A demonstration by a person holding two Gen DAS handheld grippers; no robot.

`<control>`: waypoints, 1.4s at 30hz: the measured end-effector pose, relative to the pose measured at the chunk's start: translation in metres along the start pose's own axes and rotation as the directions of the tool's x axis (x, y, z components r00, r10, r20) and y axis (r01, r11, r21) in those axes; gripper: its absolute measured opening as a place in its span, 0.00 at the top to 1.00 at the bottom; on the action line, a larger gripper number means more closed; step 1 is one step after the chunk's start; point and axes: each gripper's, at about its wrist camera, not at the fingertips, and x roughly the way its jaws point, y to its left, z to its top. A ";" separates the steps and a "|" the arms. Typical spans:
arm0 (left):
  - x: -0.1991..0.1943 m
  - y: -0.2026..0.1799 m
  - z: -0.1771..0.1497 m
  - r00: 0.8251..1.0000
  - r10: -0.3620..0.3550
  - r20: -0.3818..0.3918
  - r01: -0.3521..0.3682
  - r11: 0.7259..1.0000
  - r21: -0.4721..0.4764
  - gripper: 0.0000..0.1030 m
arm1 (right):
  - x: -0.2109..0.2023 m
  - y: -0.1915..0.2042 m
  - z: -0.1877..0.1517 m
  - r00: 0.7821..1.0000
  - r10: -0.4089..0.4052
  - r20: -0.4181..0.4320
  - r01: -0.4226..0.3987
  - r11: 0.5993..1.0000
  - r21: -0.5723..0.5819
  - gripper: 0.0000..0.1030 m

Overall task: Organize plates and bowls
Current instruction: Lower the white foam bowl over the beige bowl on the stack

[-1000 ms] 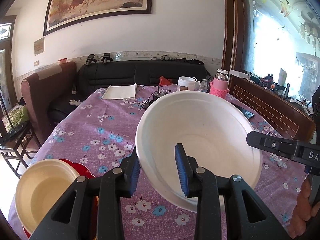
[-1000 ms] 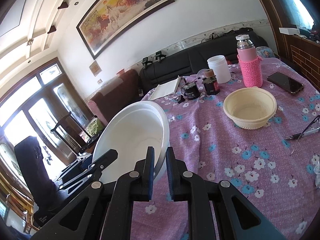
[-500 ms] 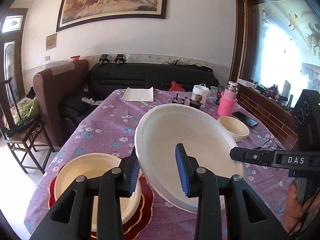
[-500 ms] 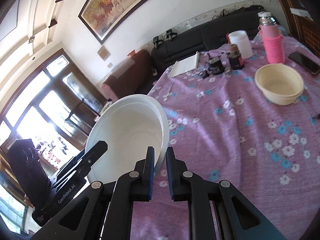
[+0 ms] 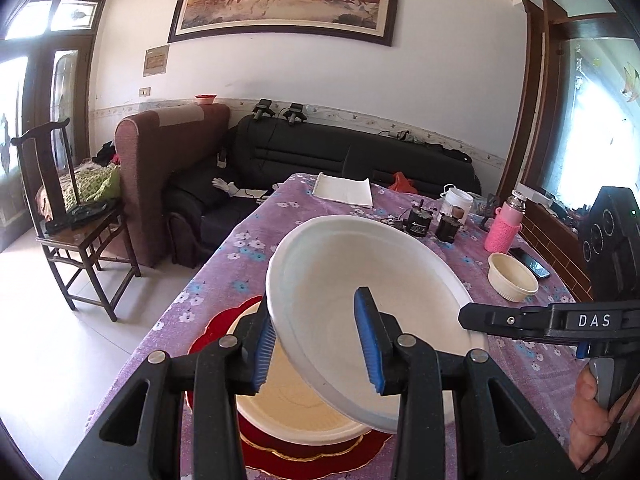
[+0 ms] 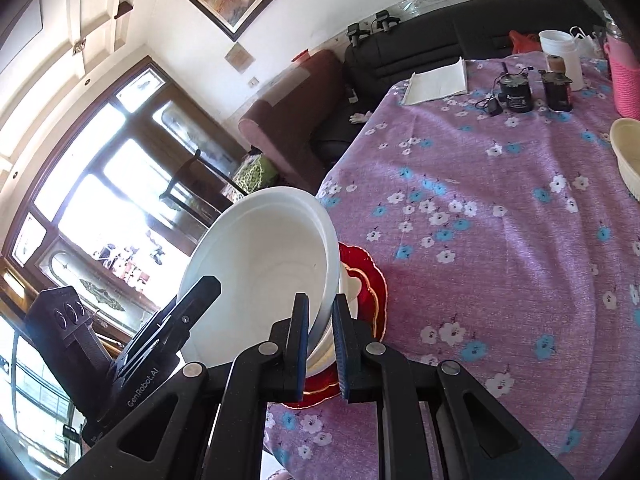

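Note:
A large white bowl (image 5: 360,276) hangs tilted in the air between both grippers. My left gripper (image 5: 318,340) has its blue pads on either side of the bowl's near rim, with a gap at the right pad. My right gripper (image 6: 320,344) is shut on the bowl's (image 6: 260,260) opposite rim. Below the bowl a cream bowl (image 5: 288,408) sits on a red scalloped plate (image 5: 216,332) at the table's near left corner; the plate also shows in the right wrist view (image 6: 366,276). A small cream bowl (image 5: 512,276) stands on the table at the right.
The table has a purple flowered cloth (image 6: 480,220). At its far end are a pink-sleeved flask (image 5: 505,224), a white jar (image 5: 456,202), two dark jars (image 5: 418,224), a phone (image 5: 530,262) and a folded white cloth (image 5: 343,190). A sofa and a wooden chair (image 5: 76,216) stand beyond.
Both grippers have carried the white bowl back and to the left. It now hangs over the cream bowl on the red plate.

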 end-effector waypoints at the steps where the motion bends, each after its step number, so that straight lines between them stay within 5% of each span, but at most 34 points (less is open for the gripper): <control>1: 0.001 0.004 -0.001 1.000 0.004 -0.006 -0.004 1.000 -0.006 0.65 | 0.004 0.001 0.000 1.000 0.001 -0.008 -0.001 1.000 0.002 0.87; 17: 0.019 0.041 -0.020 0.997 0.015 -0.082 -0.022 0.996 -0.083 0.65 | 0.047 0.004 -0.006 0.995 -0.022 -0.097 0.022 1.000 0.004 0.86; 42: 0.028 0.054 -0.028 0.994 0.026 -0.108 -0.038 0.993 -0.110 0.65 | 0.059 0.006 -0.012 0.993 -0.043 -0.110 0.041 0.999 -0.021 0.84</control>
